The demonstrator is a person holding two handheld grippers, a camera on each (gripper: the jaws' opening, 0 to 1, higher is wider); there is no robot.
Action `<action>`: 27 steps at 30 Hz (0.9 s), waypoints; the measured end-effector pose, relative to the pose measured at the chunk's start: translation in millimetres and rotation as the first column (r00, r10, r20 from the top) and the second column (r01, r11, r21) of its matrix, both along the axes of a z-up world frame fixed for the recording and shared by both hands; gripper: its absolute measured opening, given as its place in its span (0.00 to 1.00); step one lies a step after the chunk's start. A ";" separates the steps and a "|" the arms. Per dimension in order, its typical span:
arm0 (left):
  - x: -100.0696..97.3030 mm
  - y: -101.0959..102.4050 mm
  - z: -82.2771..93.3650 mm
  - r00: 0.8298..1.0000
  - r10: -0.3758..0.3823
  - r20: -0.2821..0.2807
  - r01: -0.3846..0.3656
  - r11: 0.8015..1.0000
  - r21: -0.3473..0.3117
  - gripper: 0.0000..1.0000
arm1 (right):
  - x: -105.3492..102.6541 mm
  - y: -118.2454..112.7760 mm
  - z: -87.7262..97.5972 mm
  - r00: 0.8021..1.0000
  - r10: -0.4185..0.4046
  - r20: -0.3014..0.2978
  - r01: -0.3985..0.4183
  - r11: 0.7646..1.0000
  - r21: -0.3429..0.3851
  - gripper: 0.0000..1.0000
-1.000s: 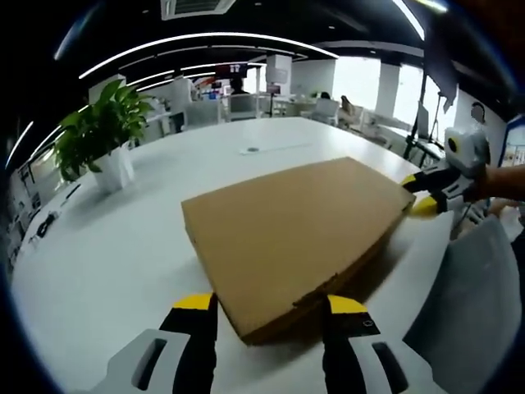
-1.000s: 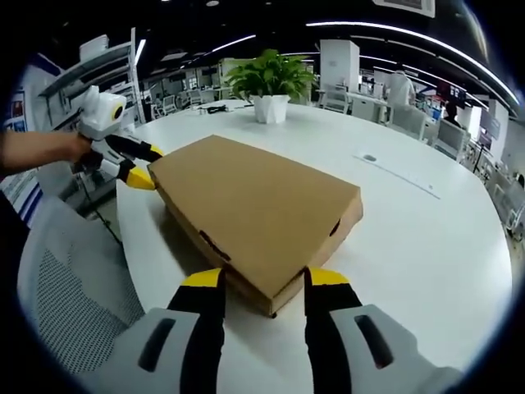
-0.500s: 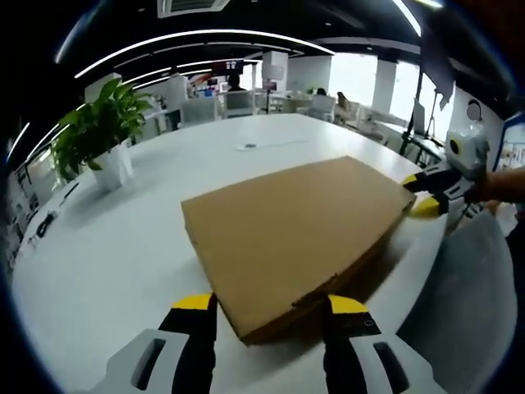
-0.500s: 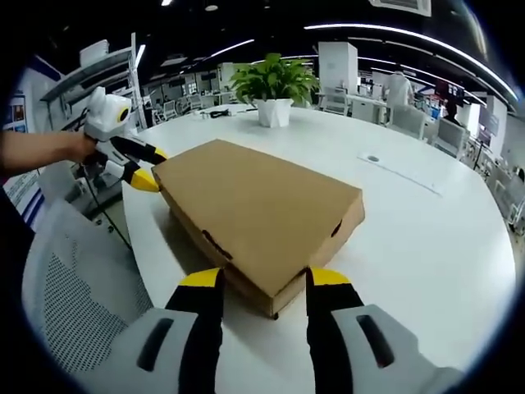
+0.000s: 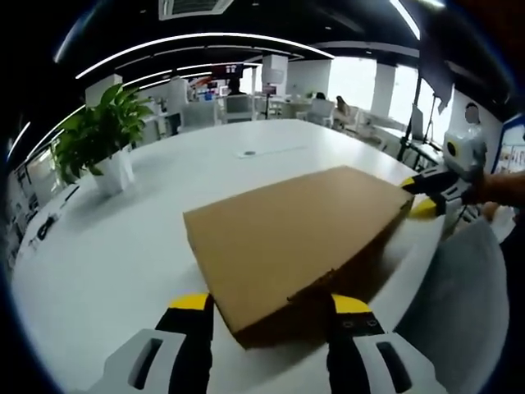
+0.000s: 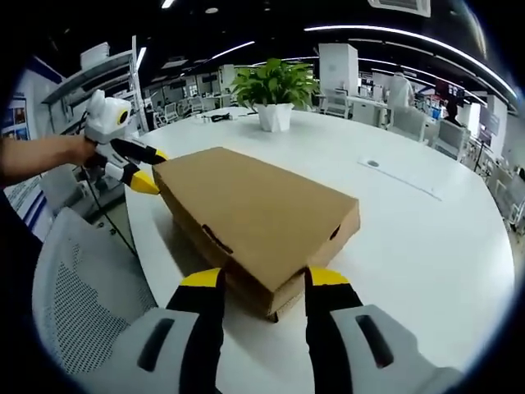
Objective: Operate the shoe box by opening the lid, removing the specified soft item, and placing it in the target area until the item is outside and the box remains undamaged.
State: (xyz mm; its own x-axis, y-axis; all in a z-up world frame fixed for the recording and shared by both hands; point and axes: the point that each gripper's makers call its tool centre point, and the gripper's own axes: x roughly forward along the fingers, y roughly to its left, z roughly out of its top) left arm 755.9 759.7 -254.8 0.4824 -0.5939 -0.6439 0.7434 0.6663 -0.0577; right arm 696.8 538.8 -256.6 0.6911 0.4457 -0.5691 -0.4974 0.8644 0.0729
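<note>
A flat brown cardboard shoe box (image 5: 295, 230) lies shut on the round white table (image 5: 107, 246). My left gripper (image 5: 267, 304) is open, and its yellow-tipped jaws straddle the box's near corner. At the far right corner sits the right gripper (image 5: 426, 197), held by a hand. In the right gripper view the box (image 6: 254, 213) runs away from me. My right gripper (image 6: 256, 279) is open around its near corner, where the lid edge stands a little above a dark gap. The left gripper (image 6: 139, 168) touches the far left corner. The box's contents are hidden.
A potted green plant (image 5: 98, 131) stands at the back of the table, also the plant (image 6: 275, 86) behind the box. A grey mesh chair (image 6: 82, 304) sits at the table edge beside the box. Bare white tabletop (image 6: 426, 238) spreads to the right.
The lid's edge at both gripper ends has risen slightly, and the box top looks more tilted. Both grippers stay at their corners, jaws the same width.
</note>
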 end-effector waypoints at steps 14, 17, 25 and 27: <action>1.2 -3.3 28.6 1.000 -0.022 0.007 0.022 0.999 -0.026 0.60 | 0.7 1.9 22.9 1.000 0.011 0.016 -0.011 1.000 -0.001 0.40; 0.5 -8.7 36.7 1.000 -0.022 0.014 0.022 0.999 -0.037 0.61 | 1.6 1.5 27.2 1.000 0.013 0.019 -0.013 1.000 0.002 0.41; 3.0 -14.3 48.9 0.999 -0.019 0.034 0.021 0.998 -0.067 0.61 | 6.8 -0.1 42.4 0.999 0.011 0.034 -0.011 1.000 0.008 0.41; 6.1 -14.6 53.5 0.999 -0.016 0.045 0.019 0.997 -0.074 0.61 | 9.5 -1.3 46.5 0.999 0.006 0.040 -0.006 1.000 0.018 0.41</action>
State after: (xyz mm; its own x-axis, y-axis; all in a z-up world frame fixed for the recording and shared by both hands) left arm 762.0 745.1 -201.4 0.4990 -0.6478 -0.5757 0.7577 0.6485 -0.0729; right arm 706.2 537.5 -210.1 0.7103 0.4599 -0.5329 -0.5055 0.8601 0.0684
